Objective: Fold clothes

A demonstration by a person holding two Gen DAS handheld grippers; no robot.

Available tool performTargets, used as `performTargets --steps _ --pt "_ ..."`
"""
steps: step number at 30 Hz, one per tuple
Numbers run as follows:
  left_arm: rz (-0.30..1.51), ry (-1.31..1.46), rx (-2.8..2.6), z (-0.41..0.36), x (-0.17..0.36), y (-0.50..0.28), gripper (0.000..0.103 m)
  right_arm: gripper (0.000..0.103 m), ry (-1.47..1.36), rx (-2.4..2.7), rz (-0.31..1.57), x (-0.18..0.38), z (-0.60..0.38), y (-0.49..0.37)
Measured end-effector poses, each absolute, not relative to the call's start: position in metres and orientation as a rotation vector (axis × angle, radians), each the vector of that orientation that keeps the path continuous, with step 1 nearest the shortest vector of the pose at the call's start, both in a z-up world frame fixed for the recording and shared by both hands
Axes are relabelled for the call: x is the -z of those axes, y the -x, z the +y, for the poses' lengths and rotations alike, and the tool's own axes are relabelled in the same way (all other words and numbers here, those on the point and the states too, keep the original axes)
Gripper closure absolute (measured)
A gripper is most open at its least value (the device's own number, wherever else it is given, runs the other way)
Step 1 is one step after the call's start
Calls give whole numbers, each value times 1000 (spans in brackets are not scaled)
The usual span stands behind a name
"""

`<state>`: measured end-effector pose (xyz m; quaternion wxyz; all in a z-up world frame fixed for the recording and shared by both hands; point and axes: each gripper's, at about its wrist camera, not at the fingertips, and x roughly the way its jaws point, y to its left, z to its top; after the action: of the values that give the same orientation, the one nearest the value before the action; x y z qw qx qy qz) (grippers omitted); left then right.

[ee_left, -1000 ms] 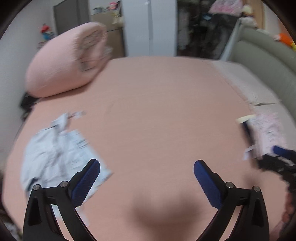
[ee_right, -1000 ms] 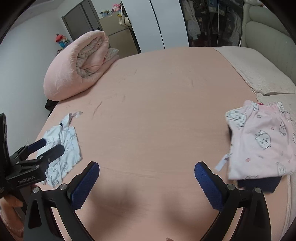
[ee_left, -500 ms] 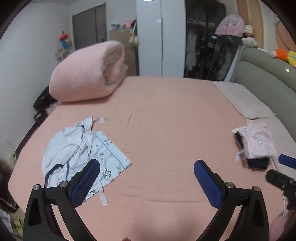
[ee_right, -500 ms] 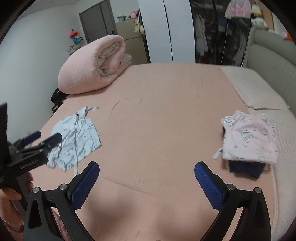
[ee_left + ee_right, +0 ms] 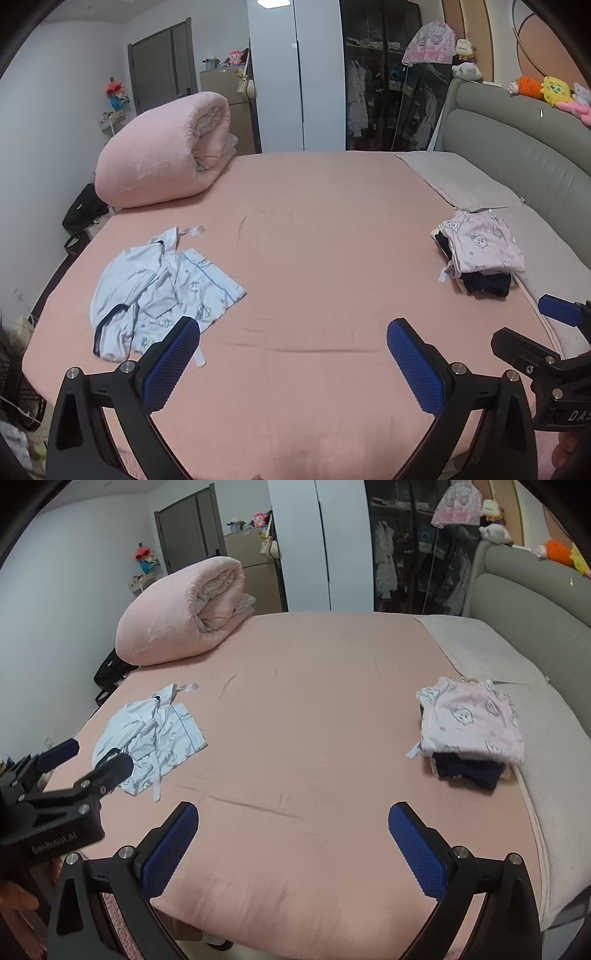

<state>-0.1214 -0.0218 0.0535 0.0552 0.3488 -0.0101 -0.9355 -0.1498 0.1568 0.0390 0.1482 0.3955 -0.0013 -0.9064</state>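
I'm hovering both grippers, jaws spread and empty, over the pink bed (image 5: 314, 229).
My right view is showing the left gripper (image 5: 92, 760) by the crumpled pale-blue pajama top (image 5: 162, 288); left gripper (image 5: 293, 354)'s view is catching the right gripper (image 5: 535, 325) near the folded stack (image 5: 469, 727); right gripper (image 5: 293, 834).

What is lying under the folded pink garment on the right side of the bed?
Under the pink garment dark navy folded clothing shows at its near edge. How many pieces is hidden.

dim, even indoor light; sharp focus, strong fisheye bending and dark corners.
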Motion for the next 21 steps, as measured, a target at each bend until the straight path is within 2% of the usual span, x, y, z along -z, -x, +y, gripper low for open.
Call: performTargets --steps 13,21 --pt "138 -1086 2842 -9 -38 34 0 0 -1182 2653 -46 -23 174 72" --pt "77 -1075 2807 -5 -23 24 0 0 -1214 2649 -9 -1 167 48"
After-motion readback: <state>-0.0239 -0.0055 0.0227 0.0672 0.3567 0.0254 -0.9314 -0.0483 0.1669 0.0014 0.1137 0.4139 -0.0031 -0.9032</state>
